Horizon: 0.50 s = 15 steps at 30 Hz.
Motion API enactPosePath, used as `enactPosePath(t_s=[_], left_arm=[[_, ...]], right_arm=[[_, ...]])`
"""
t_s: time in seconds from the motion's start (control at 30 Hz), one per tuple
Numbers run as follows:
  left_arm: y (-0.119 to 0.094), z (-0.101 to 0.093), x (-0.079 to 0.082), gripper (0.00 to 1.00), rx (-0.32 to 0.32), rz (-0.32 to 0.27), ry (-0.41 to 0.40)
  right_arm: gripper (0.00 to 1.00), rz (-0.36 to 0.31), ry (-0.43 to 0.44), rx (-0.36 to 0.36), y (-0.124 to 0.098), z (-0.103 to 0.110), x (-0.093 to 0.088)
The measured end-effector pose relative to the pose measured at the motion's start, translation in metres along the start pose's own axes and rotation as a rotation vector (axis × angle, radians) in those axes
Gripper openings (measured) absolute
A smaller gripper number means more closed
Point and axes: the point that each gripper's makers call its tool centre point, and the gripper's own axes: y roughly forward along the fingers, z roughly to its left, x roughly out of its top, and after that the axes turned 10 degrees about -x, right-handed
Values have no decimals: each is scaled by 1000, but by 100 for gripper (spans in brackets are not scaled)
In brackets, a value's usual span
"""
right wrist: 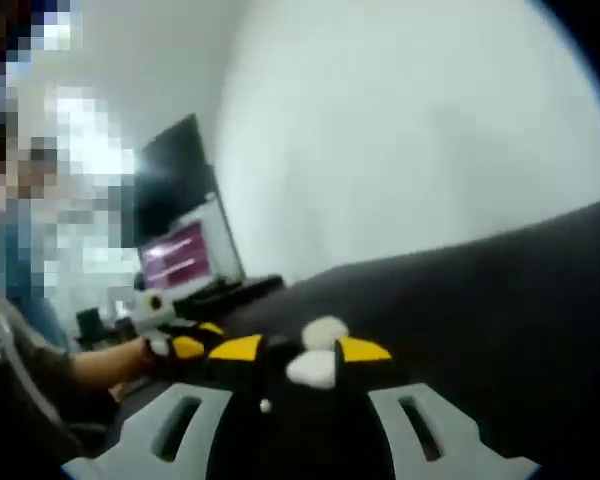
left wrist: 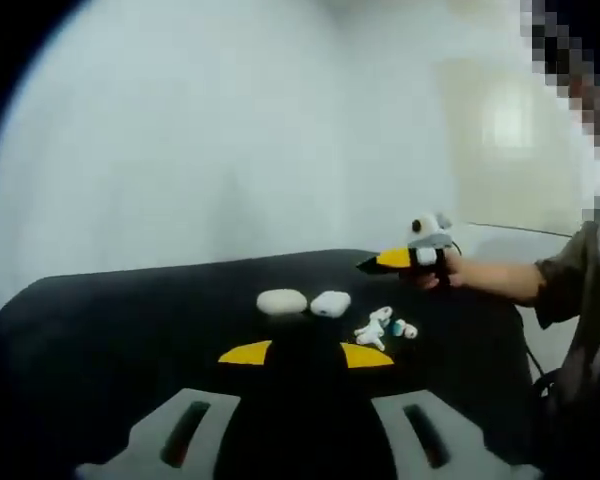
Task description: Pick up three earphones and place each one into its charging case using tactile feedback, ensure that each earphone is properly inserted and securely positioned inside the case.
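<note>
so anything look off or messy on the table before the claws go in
Mostly tidy: two white cases sit side by side on the black table. The earphones lie in a loose jumble beside them, not lined up.

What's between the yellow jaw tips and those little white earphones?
Just bare black table: in the left gripper view, nothing sits between the left gripper and the earphones.

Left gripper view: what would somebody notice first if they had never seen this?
Two pale cases side by side on the black table, with small white earphones scattered just right of them. Both yellow-tipped grippers are open, the left gripper just short of the cases. The right gripper, held by a hand, hovers beyond the earphones.
</note>
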Motion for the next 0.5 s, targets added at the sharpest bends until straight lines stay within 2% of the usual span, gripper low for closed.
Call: enactPosePath(t_s=[0.03,0.17,0.27,0.33,0.4,0.47,0.5], left_arm=[[2,-1,2,22,-9,4,-8],[14,5,21,24,-31,-10,-13],[25,24,33,25,-29,18,22],[32,46,38,26,-15,31,-14],[40,62,47,26,-9,-1,-95],[47,72,60,24,2,-66,-103],[51,72,61,24,-16,-78,-102]], right_arm=[[29,21,26,0,-1,-2,-3],[29,4,52,-53,0,-19,0],[29,-14,93,-40,-2,-17,4],[29,-13,96,-39,-1,-16,4],[29,-8,92,-44,-1,-18,4],[29,-3,85,-46,-1,-16,3],[29,-2,80,-43,-1,-13,2]])
